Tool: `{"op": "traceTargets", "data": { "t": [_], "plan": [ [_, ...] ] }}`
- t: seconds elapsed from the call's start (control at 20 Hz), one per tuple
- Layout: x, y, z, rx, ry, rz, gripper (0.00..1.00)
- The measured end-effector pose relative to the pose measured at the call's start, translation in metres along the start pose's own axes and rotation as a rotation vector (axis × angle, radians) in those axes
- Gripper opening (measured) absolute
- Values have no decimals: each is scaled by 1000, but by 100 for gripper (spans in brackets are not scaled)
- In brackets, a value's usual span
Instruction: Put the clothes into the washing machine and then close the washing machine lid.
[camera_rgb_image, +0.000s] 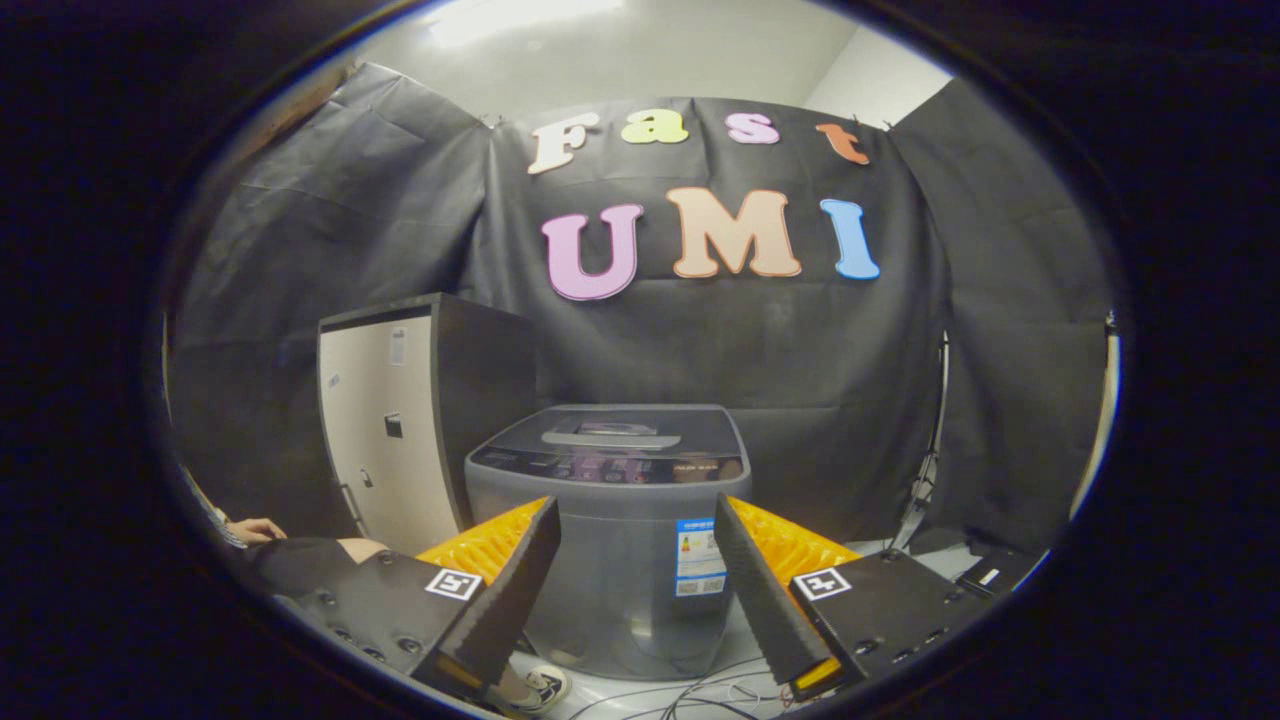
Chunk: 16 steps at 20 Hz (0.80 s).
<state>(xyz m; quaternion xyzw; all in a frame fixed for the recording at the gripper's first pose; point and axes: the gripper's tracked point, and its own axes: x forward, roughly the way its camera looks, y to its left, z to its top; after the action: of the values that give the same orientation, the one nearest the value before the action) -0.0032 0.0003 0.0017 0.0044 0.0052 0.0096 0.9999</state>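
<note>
From the gripper view, the gripper (637, 590) has its two fingers spread wide with nothing between them. One washing machine (610, 530) stands just beyond them, its lid (610, 432) down. I see no clothes. A good start is probably lifting that lid slowly. One tall cabinet (400, 420) stands beside the machine.

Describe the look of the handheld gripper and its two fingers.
The gripper has two wedge-shaped fingers with ribbed black pads on their inner faces and orange ridged backs. Each sits on a black plate carrying bolts and a square black-and-white marker.
</note>
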Motion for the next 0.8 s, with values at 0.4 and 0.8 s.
{"op": "traceTargets", "data": {
  "t": [0.4, 0.8],
  "plan": [
    [-1, 5, 0, 2, -1, 21, 97],
    [-1, 6, 1, 3, 0, 26, 97]
  ]
}}
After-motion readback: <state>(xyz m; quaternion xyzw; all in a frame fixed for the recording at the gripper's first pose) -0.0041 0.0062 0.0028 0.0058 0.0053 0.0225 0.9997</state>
